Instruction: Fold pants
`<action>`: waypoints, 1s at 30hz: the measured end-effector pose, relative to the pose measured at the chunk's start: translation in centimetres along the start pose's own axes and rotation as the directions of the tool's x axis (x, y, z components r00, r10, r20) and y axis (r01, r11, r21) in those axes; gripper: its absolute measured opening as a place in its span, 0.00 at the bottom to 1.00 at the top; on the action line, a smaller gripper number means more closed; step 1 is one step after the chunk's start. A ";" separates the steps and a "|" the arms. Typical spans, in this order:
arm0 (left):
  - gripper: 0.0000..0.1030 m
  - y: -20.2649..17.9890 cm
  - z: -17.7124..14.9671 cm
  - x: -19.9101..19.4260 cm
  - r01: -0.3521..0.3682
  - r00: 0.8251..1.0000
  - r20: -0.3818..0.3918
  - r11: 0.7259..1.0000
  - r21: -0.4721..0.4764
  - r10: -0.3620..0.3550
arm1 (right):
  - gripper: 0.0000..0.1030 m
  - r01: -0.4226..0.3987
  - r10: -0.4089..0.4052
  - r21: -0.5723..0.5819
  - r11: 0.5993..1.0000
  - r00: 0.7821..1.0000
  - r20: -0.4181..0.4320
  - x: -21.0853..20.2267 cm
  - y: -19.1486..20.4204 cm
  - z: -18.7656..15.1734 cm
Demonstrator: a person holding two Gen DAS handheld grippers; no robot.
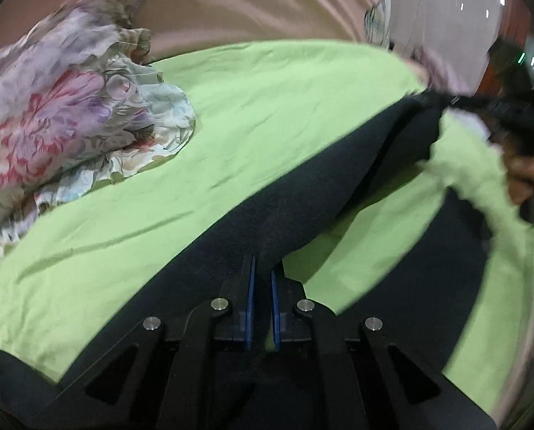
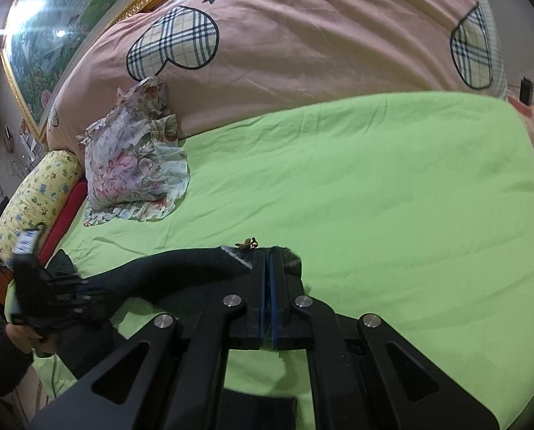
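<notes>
The black pants (image 1: 303, 186) hang stretched between my two grippers above a green sheet (image 1: 231, 125). My left gripper (image 1: 262, 268) is shut on one end of the pants. In the left wrist view the right gripper (image 1: 446, 102) pinches the far end at the upper right, blurred. In the right wrist view my right gripper (image 2: 268, 261) is shut on the pants' edge (image 2: 195, 268), which has a small gold trinket (image 2: 247, 243). The pants run left from there to the left gripper (image 2: 84, 286).
A floral ruffled pillow (image 2: 134, 168) lies at the back left of the green sheet (image 2: 374, 197). Behind it is a pink quilt (image 2: 303, 43) with plaid heart patches. A yellow bolster (image 2: 37, 193) lies at the left edge. A framed picture (image 2: 52, 36) hangs on the wall.
</notes>
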State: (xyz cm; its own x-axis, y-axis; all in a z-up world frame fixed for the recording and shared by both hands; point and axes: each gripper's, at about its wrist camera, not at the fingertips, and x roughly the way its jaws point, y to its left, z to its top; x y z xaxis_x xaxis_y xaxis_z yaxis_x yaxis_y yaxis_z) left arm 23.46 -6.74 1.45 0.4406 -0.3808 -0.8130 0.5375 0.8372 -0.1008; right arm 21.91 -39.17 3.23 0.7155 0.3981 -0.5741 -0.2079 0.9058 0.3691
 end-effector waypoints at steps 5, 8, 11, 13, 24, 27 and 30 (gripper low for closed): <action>0.05 -1.0 -1.8 -2.2 0.079 0.997 -0.012 0.997 0.001 -0.079 | 0.03 -0.031 0.032 -0.053 0.998 0.999 0.012 -1.9 0.8 -1.3; 0.05 -2.3 -3.5 -3.1 0.103 0.994 -0.017 0.995 -0.010 -0.103 | 0.03 -0.043 0.043 -0.070 0.997 0.999 -0.002 -3.7 0.7 -3.5; 0.05 -4.0 -5.1 -4.6 0.136 0.991 -0.019 0.991 0.006 -0.136 | 0.03 -0.059 0.058 -0.074 0.996 0.998 -0.015 -5.3 0.2 -5.9; 0.05 -5.2 -6.0 -5.1 0.128 0.991 -0.028 0.991 0.036 -0.127 | 0.03 -0.069 0.068 -0.069 0.995 0.997 -0.021 -6.0 -0.1 -7.1; 0.06 -7.0 -9.2 -6.5 0.124 0.992 -0.034 0.989 0.086 -0.122 | 0.03 -0.061 0.062 -0.101 0.993 0.998 0.005 -9.6 1.4 -11.0; 0.06 -7.3 -10.1 -5.2 0.126 0.991 -0.061 0.986 0.108 -0.120 | 0.03 -0.030 0.026 -0.088 0.996 0.999 -0.044 -8.7 1.3 -12.6; 0.07 -7.3 -11.0 -3.1 0.128 0.987 -0.109 0.986 0.103 -0.117 | 0.03 0.020 -0.028 -0.066 0.998 0.991 -0.131 -6.7 0.8 -14.6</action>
State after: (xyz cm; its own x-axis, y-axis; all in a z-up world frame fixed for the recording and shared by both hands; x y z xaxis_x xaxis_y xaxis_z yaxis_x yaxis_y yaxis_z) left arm 10.20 -7.35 -1.58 0.2938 -0.4310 -0.8532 0.6604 0.7368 -0.1448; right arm 7.21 -38.98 -3.31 0.6274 0.3881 -0.6751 -0.2371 0.9210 0.3091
